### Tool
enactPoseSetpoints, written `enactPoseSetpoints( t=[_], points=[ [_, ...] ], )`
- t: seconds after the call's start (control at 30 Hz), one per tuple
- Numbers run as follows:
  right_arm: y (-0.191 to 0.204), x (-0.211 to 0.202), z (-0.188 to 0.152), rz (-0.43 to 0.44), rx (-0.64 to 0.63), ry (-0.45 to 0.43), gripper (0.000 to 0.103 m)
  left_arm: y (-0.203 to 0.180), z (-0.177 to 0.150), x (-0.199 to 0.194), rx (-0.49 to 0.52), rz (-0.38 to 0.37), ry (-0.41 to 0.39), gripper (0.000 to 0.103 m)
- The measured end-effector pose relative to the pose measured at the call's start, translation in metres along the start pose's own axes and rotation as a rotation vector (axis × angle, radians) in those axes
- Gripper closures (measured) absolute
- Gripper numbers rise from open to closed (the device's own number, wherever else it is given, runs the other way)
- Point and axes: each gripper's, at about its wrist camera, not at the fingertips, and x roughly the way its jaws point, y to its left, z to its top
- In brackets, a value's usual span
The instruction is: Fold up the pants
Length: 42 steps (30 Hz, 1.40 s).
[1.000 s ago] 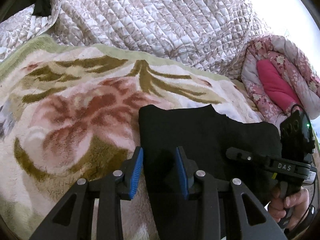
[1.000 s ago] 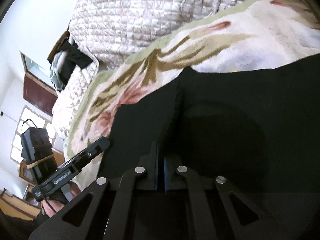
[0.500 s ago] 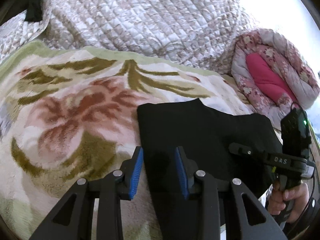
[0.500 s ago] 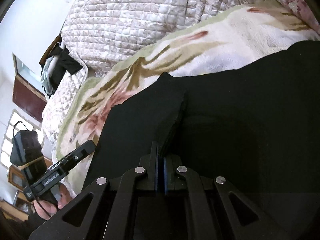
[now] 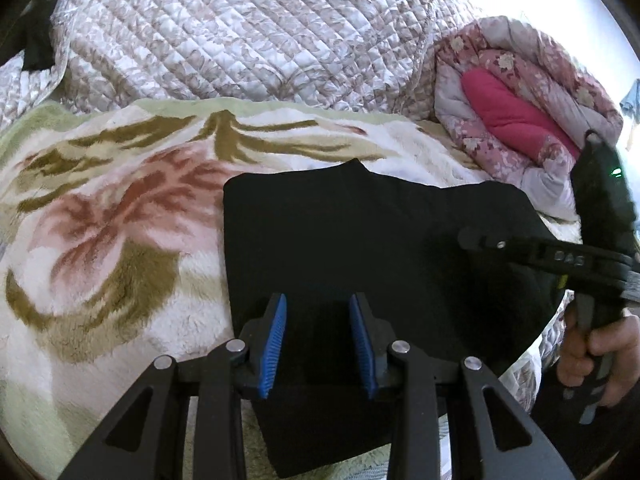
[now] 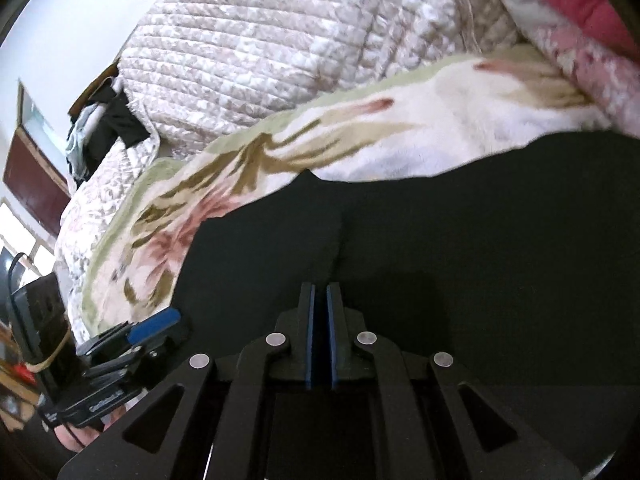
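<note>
Black pants (image 5: 360, 248) lie folded flat on a floral fleece blanket (image 5: 112, 216). My left gripper (image 5: 318, 320) is open, its blue pads just above the near part of the pants, holding nothing. My right gripper (image 6: 320, 300) has its pads nearly together with a thin gap, over the pants (image 6: 460, 264); no cloth shows between the pads. The right gripper also shows in the left wrist view (image 5: 472, 238), hovering over the pants' right side. The left gripper shows in the right wrist view (image 6: 160, 322) at the pants' left edge.
A quilted cream bedspread (image 5: 240, 32) is piled behind the blanket. A rolled pink floral quilt (image 5: 520, 112) lies at the back right. Dark clothes (image 6: 108, 128) sit at the far left of the bed.
The right gripper has let go of the pants fold, which now lies flat, and pulled back. The left gripper has drawn back slightly and stays open.
</note>
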Motion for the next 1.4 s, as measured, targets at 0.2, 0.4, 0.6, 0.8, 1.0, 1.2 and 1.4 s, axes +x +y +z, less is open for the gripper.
enactPoseSetpoints(
  t=[0.2,0.4,0.6,0.8,1.0,1.2,1.4],
  points=[
    [0.025,0.006,-0.026,-0.002,-0.118,0.057,0.082,-0.001,-0.002,0.002,0.003,0.004,-0.006,0.068],
    [0.03,-0.004,-0.034,-0.062,-0.177,0.025,0.082,-0.006,-0.008,-0.014,-0.026,-0.006,-0.015,0.068],
    [0.043,-0.009,-0.06,-0.096,-0.262,0.002,0.076,-0.015,-0.031,-0.024,-0.01,-0.002,-0.008,0.068],
    [0.04,-0.012,-0.053,-0.123,-0.247,-0.012,0.076,-0.012,-0.027,-0.026,-0.026,-0.02,-0.011,0.068],
    [0.028,-0.011,-0.043,-0.181,-0.202,-0.031,0.076,-0.001,-0.02,-0.025,-0.048,0.001,-0.024,0.068],
    [0.026,-0.015,-0.03,-0.145,-0.15,-0.055,0.076,0.013,-0.01,-0.022,-0.097,0.021,-0.043,0.068],
    [0.033,0.016,-0.019,-0.119,-0.183,0.0,0.081,0.008,-0.014,-0.013,-0.059,0.038,-0.032,0.068]
  ],
)
